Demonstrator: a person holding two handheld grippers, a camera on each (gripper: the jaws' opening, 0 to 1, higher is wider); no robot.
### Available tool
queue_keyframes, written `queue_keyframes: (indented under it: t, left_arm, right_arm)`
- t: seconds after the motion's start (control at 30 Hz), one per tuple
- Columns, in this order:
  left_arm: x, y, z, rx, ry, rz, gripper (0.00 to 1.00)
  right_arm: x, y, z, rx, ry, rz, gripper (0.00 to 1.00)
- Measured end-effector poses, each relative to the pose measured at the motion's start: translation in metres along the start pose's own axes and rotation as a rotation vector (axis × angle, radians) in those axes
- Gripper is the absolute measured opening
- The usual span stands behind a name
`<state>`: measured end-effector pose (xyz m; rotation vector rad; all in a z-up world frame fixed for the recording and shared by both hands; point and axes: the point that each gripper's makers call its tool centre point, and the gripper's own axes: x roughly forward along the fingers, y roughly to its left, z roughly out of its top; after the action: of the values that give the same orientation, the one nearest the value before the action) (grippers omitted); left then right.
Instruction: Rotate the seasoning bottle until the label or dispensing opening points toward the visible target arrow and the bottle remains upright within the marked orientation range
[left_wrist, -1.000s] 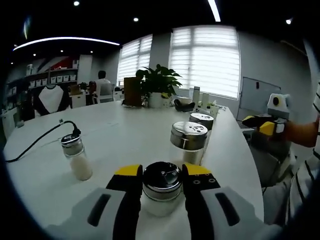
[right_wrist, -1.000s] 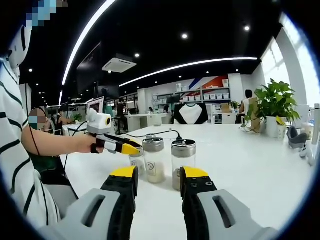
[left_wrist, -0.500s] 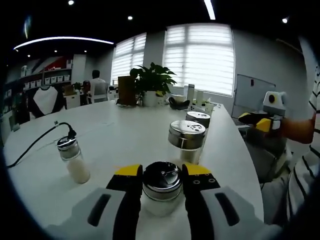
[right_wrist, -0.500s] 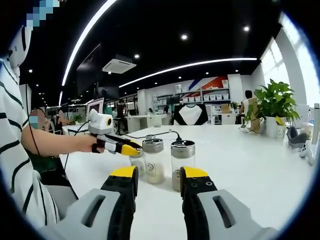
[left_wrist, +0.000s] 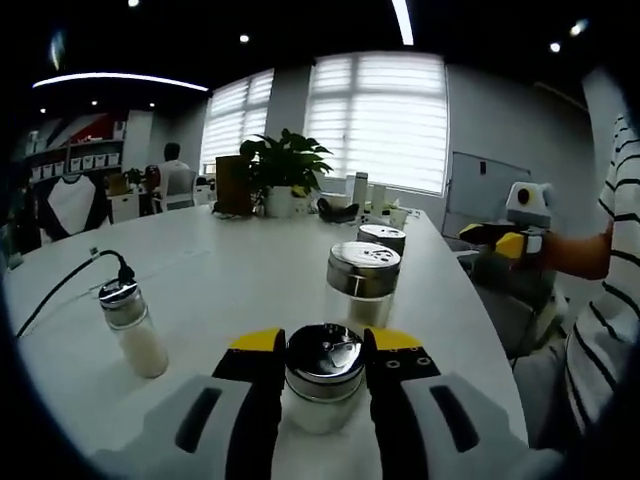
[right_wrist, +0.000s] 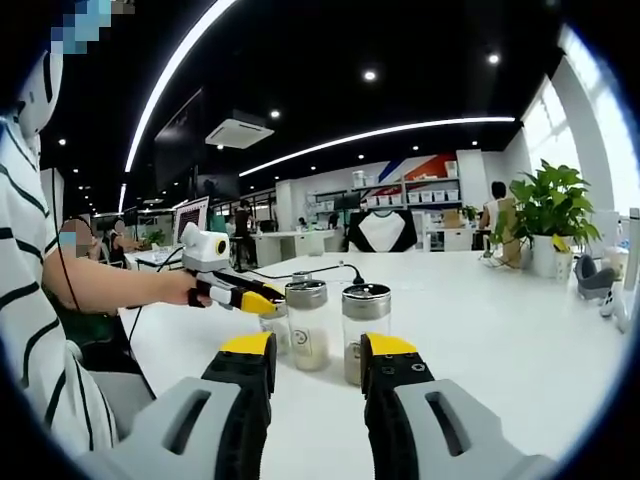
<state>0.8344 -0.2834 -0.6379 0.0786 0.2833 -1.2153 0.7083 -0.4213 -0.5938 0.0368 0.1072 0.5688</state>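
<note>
The left gripper (left_wrist: 322, 362) clamps the seasoning bottle (left_wrist: 324, 375) upright on the white table (left_wrist: 240, 275), the right gripper (right_wrist: 312, 362) hangs open and empty, and 3 other shakers standing just beyond, nearest one (left_wrist: 363, 283), could be knocked if the twist swings wide.

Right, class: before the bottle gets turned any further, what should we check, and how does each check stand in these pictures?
1. Left tongs closed on the bottle: ok, yellow tips sit against both sides of its cap.
2. Bottle upright on the table: ok.
3. Target arrow found: cannot tell, no arrow can be made out on the table.
4. Which way the opening faces: cannot tell, the shiny cap hides it.
5. Room to turn: ok, the nearest shaker stands apart behind it.
6. Right tongs out of the way: ok, open and empty, short of the jars.
</note>
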Motion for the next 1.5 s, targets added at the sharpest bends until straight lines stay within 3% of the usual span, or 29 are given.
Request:
queue_keyframes:
  t: [0.2,0.33,0.43,0.8,1.2,1.5]
  left_arm:
    - [0.001,-0.001,0.001,0.000,0.000,-0.032,0.33]
    - [-0.002,0.005,-0.002,-0.017,0.007,0.010,0.40]
    - [-0.008,0.002,0.013,-0.074,-0.077,0.004,0.41]
    - [-0.037,0.010,0.021,-0.060,-0.123,0.117,0.37]
    - [-0.072,0.017,0.039,-0.128,-0.249,0.233,0.33]
    - [-0.100,0.016,0.043,-0.101,-0.299,0.282,0.33]
  right_arm:
    - [0.001,0.000,0.000,0.000,-0.001,-0.001,0.32]
    - [0.001,-0.001,0.000,-0.001,0.000,-0.001,0.33]
    - [0.001,-0.001,0.000,-0.007,0.002,-0.002,0.33]
    - [0.003,0.000,0.002,-0.013,-0.001,0.005,0.34]
    - [0.004,-0.001,0.006,-0.049,-0.008,-0.011,0.37]
    - [0.006,-0.001,0.012,-0.059,-0.027,-0.016,0.38]
